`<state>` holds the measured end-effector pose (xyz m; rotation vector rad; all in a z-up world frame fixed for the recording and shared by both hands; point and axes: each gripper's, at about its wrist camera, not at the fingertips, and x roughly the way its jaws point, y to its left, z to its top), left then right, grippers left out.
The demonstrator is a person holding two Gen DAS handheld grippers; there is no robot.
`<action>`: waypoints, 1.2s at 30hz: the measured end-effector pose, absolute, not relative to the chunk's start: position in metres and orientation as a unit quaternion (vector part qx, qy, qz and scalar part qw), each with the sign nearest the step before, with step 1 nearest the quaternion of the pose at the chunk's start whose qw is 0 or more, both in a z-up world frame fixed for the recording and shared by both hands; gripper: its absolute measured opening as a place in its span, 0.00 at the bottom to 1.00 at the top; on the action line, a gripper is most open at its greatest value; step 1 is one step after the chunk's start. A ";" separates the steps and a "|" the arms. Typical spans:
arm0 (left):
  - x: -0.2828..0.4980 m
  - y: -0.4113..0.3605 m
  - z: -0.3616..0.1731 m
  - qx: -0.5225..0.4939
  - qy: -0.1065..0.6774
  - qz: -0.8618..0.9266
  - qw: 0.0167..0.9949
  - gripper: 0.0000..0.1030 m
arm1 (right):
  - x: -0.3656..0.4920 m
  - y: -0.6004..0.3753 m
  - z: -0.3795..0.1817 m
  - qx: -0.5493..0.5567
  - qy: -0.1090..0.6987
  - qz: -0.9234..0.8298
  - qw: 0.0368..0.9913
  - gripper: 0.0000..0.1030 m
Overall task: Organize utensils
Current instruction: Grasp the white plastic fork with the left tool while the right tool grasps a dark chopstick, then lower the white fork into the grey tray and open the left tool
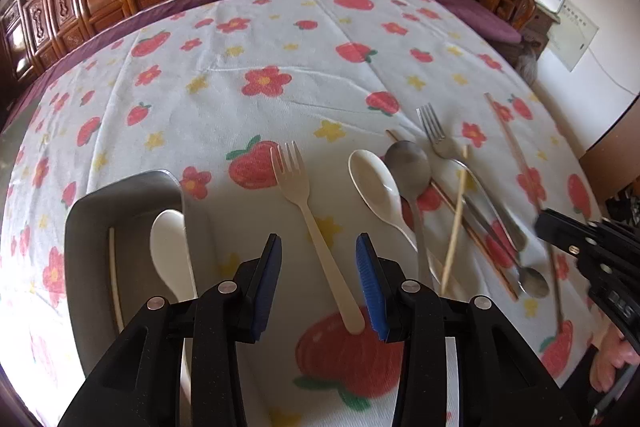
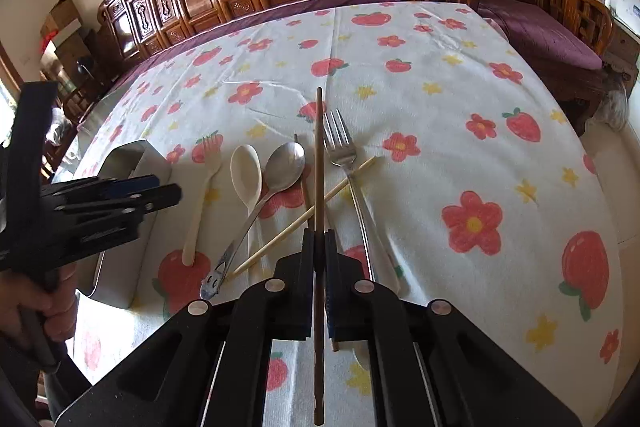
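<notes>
Chopstick [image 2: 319, 163] (dark wood) pinched by right gripper [image 2: 319, 247].

Two close forward views, shared tablecloth [image 1: 280, 39].

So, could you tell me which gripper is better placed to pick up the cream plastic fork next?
Left. The left gripper is open with its fingers either side of the cream plastic fork, beside the grey tray. The right gripper is shut on a dark chopstick.
</notes>
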<state>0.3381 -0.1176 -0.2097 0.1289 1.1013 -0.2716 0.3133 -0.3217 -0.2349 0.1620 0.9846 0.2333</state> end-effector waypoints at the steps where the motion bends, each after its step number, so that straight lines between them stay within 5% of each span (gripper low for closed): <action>1: 0.342 -0.120 -0.213 0.063 0.524 -0.128 0.840 0.35 | 0.313 -0.323 -0.235 0.077 0.470 0.113 0.872 0.06; 13: 0.368 -0.132 -0.248 0.091 0.566 -0.087 0.815 0.23 | 0.308 -0.324 -0.235 0.072 0.463 0.131 0.874 0.06; 17: 0.367 -0.133 -0.246 0.084 0.570 -0.094 0.812 0.06 | 0.304 -0.319 -0.230 0.066 0.461 0.133 0.875 0.06; 36: 0.302 -0.105 -0.158 0.064 0.507 -0.128 0.850 0.06 | 0.272 -0.300 -0.183 0.054 0.436 0.131 0.889 0.06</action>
